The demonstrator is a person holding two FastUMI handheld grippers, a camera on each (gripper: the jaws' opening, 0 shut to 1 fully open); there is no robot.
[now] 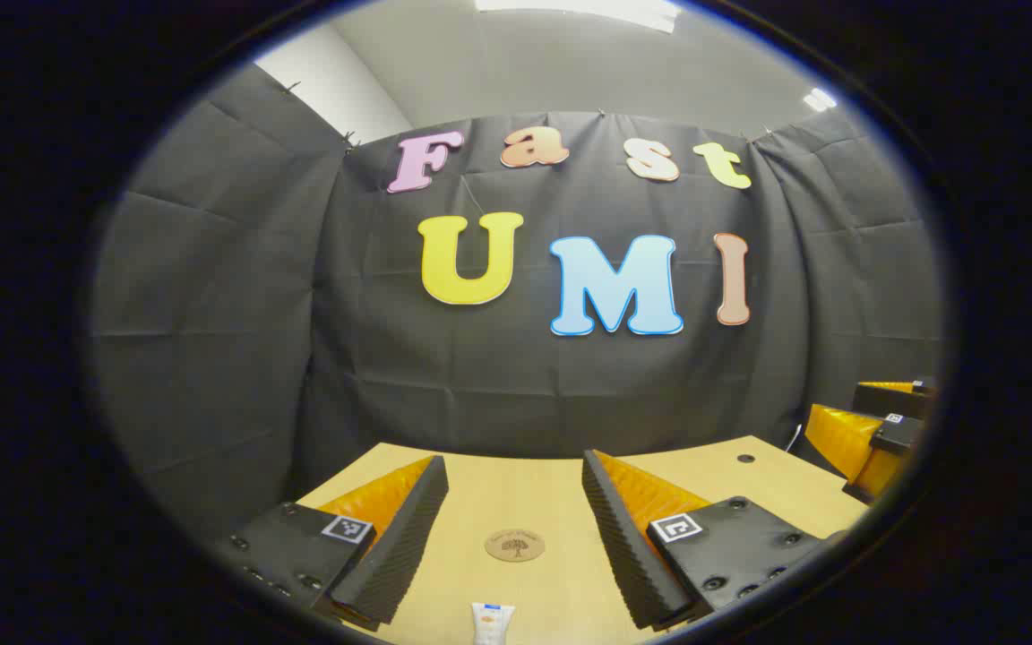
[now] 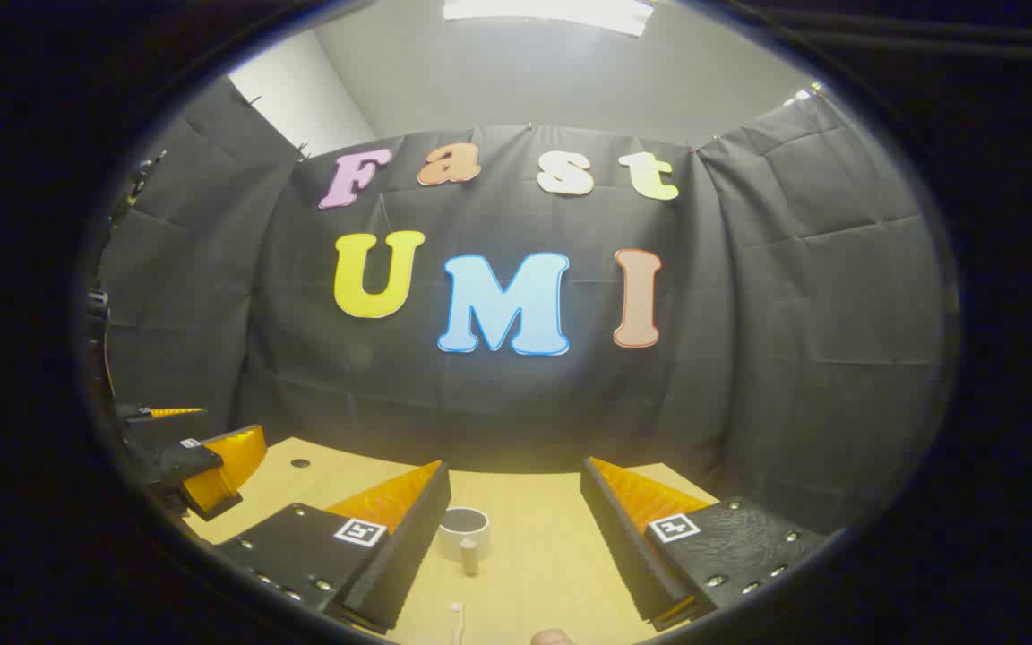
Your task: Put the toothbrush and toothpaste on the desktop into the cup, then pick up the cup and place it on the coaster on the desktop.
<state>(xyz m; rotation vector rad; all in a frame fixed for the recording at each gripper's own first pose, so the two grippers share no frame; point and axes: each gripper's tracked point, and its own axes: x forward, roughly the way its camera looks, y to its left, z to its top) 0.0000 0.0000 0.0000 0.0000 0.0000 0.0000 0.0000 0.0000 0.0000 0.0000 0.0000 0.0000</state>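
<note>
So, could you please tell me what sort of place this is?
Probably a recording booth, not a real bathroom: black cloth wall, bare wooden desktop, with just a cup and coaster staged.

You face a black cloth wall (image 1: 570,394) that hangs in creased panels across the far side and wraps round to your left and right. Above it a plain pale ceiling (image 1: 570,72) carries a bright strip light (image 1: 588,9) at the top, with a white wall (image 1: 328,85) showing past the cloth at the upper left. Near you lies a light wooden desktop (image 1: 534,488), with a small dark round hole (image 1: 745,458) at its far right.
</note>
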